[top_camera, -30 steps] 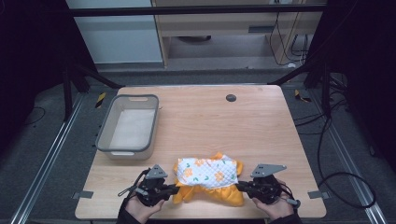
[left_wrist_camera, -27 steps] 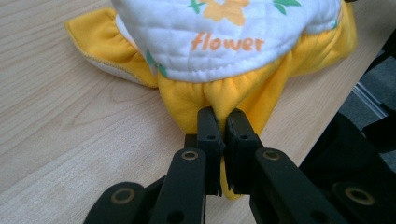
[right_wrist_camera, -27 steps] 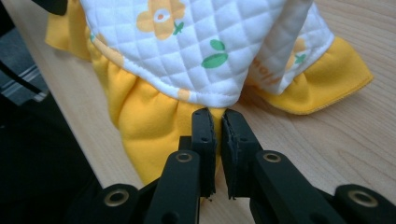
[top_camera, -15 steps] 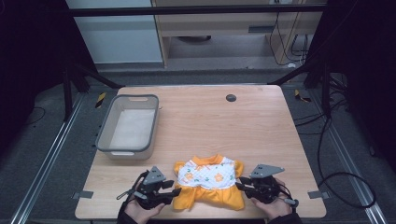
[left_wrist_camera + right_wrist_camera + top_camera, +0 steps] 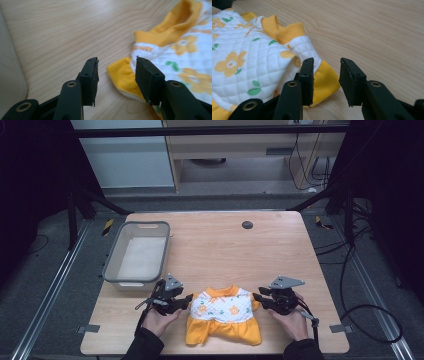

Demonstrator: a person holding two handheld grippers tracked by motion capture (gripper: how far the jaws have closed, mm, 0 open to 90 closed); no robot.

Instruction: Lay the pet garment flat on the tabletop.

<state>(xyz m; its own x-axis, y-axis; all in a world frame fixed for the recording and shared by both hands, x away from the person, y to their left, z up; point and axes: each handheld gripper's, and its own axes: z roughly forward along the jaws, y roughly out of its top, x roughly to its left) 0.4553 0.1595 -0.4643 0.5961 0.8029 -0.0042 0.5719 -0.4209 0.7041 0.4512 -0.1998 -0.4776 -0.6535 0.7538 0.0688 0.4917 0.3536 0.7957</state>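
A small white quilted garment (image 5: 224, 309) with orange flowers and yellow trim lies flat near the table's front edge, collar pointing away from the person. My left gripper (image 5: 189, 298) sits at its left sleeve, and the right gripper (image 5: 256, 296) at its right sleeve. In the left gripper view the left gripper (image 5: 116, 61) is open, the yellow sleeve cuff (image 5: 122, 75) loose between its jaws. In the right gripper view the right gripper (image 5: 327, 61) is open over the other yellow cuff (image 5: 324, 80) without pressing it. Both pairs of jaws have just been opening.
A grey plastic basket (image 5: 111, 265) stands at the table's left, just beyond the left gripper. A dark round grommet (image 5: 247, 224) sits near the far edge. Bare wood (image 5: 280, 255) stretches beyond the garment. Cables trail off the table's right side.
Both grippers have opened and let go of the garment's sleeves. The garment, bunched up a second ago, now lies spread flat. Both hands have shifted slightly.
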